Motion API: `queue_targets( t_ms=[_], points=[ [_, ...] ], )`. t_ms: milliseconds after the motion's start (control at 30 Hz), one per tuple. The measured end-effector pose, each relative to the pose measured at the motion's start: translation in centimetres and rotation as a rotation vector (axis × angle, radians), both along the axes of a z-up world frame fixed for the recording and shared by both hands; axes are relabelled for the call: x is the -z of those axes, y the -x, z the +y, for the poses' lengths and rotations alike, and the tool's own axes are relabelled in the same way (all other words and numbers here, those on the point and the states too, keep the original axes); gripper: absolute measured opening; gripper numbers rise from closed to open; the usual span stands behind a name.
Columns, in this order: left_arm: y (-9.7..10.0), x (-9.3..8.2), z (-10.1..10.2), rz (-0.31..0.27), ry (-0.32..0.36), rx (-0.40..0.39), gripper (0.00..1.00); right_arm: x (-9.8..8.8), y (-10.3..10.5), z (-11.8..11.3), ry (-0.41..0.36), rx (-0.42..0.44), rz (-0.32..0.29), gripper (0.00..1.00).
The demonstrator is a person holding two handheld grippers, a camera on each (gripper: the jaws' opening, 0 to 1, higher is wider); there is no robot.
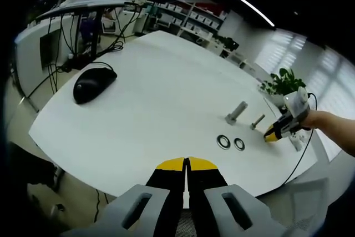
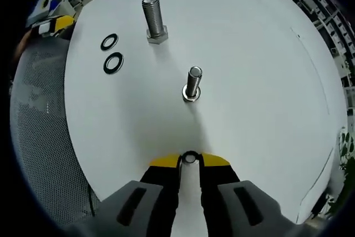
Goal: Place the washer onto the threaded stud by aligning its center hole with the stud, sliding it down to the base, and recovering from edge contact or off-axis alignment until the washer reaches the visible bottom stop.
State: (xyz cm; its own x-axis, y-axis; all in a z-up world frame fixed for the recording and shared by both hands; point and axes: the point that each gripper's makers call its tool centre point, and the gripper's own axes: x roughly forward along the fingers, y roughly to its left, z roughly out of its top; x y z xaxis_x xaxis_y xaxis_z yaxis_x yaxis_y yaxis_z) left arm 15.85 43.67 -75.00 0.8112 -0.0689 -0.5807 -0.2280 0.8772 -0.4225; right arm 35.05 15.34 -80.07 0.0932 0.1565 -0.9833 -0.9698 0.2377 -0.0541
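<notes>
While pinching what looks like a washer [image 2: 189,159], the right gripper [image 2: 189,160] sits near the stud [image 2: 192,84].

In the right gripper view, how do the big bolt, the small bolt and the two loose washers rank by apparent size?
1. Big bolt, largest.
2. Small bolt, though it stands nearer the camera.
3. The two loose washers, upper and lower: they look about alike, so I do not rank them.
</notes>
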Motion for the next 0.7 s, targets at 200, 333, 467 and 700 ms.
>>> queue_targets(
  t_ms=[200, 333, 467, 700],
  points=[
    [-0.01, 0.0, 0.08, -0.001, -0.004, -0.002, 0.0, -0.08, -0.09, -0.11, -0.078, 0.116, -0.028, 0.15],
    [-0.04, -0.06, 0.06, -0.005, -0.004, -0.001, 0.0, -0.21, 0.0, -0.3, -0.141, 0.171, -0.074, 0.15],
    [-0.02, -0.13, -0.02, -0.005, -0.006, 0.001, 0.0, -0.24, -0.04, -0.55, -0.194, 0.229, -0.093, 0.15],
    [-0.08, 0.0, 0.03, -0.003, -0.007, 0.003, 0.0, -0.51, -0.37, -0.02, -0.333, 0.391, -0.122, 0.14]
  ],
)
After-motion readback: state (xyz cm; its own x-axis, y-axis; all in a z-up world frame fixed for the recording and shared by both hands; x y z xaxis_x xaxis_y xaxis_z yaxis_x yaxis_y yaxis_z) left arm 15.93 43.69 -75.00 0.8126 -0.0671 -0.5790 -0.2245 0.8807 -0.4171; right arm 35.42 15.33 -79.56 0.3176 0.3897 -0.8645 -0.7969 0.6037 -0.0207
